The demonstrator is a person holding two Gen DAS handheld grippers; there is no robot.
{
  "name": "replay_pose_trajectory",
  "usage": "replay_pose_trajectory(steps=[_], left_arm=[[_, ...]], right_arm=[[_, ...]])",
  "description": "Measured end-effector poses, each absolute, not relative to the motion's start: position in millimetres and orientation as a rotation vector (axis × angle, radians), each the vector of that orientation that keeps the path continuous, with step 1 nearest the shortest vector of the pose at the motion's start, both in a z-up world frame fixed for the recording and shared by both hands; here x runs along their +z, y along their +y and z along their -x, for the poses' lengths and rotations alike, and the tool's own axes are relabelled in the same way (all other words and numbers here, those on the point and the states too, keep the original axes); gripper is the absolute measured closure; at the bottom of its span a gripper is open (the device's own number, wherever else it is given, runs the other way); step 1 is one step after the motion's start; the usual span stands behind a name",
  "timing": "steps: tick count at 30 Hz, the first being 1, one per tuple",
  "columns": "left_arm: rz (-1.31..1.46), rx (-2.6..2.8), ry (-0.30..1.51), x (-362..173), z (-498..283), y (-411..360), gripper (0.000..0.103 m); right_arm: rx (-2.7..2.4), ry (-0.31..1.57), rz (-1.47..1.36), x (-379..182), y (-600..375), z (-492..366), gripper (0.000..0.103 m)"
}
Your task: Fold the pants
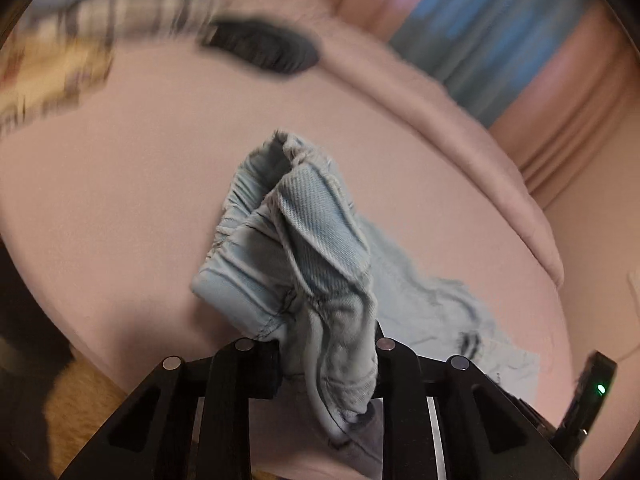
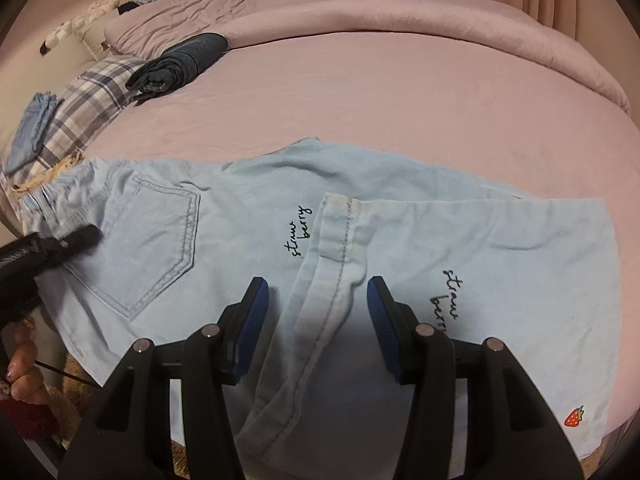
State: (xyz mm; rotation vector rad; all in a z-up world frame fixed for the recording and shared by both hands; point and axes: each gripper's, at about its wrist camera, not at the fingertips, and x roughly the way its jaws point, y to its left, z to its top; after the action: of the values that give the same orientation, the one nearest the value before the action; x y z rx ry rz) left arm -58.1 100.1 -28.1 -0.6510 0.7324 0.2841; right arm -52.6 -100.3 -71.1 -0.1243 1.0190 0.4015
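Light blue pants [image 2: 248,216] lie spread on a pink bed [image 2: 400,80], with a back pocket at the left and "straw berry" lettering. One leg is folded back over them, its hem [image 2: 344,216] in the middle. My right gripper [image 2: 318,300] is open, its blue pads on either side of the folded leg's edge. My left gripper [image 1: 326,350] is shut on the bunched waistband of the pants [image 1: 296,232] and holds it lifted above the bed [image 1: 120,200]. The left gripper also shows at the left edge of the right wrist view [image 2: 60,246].
A rolled dark grey garment [image 2: 180,60] lies at the back left of the bed, also blurred in the left wrist view [image 1: 264,46]. A plaid pillow [image 2: 84,108], a folded blue cloth [image 2: 32,132] and a pink duvet [image 2: 400,12] lie behind. Curtains [image 1: 500,32] hang beyond.
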Motion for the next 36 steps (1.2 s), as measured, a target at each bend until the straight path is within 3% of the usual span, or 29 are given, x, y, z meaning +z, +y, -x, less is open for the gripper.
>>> replay_pose_trajectory(steps=[5,12,21,27,31,32,33,35,36], left_arm=[[0.494,0.164,0.624,26.9,63.7,58.1,0.082],[0.300,-0.035,0.590,57.7,41.0,-20.3,0.082],[0.131,-0.263,0.729,19.2,-6.3,-118.4,0.082],[0.012,-0.358,0.930,-40.3,-27.9,-160.6,0.072],[-0.041,-0.336,0.901,-34.5,-18.2,-159.9,0.070],[-0.018,-0.349,0.917,-29.5,-14.7,-158.4,0.061],[0.025,-0.382,0.937,-24.9,-11.0,-158.0,0.041],[0.183,-0.516,0.963,-14.5,0.2,-149.3,0.020],[0.230,-0.562,0.960,-9.2,1.6,-147.9,0.017]], right_arm=[[0.374,1.025,0.070,-59.6,-117.3,51.0,0.055],[0.236,0.926,-0.067,-22.9,-186.4,53.5,0.053],[0.064,0.842,-0.220,-2.3,-281.3,71.1,0.051],[0.023,0.889,-0.292,-17.8,-300.0,69.9,0.051],[0.016,0.879,-0.347,-13.7,-310.2,76.8,0.051],[0.025,0.875,-0.365,-12.2,-312.1,78.4,0.050],[0.035,0.873,-0.379,-10.8,-314.5,78.3,0.050],[0.073,0.865,-0.403,-7.2,-313.7,79.2,0.050],[0.094,0.859,-0.405,-4.7,-315.9,82.6,0.049]])
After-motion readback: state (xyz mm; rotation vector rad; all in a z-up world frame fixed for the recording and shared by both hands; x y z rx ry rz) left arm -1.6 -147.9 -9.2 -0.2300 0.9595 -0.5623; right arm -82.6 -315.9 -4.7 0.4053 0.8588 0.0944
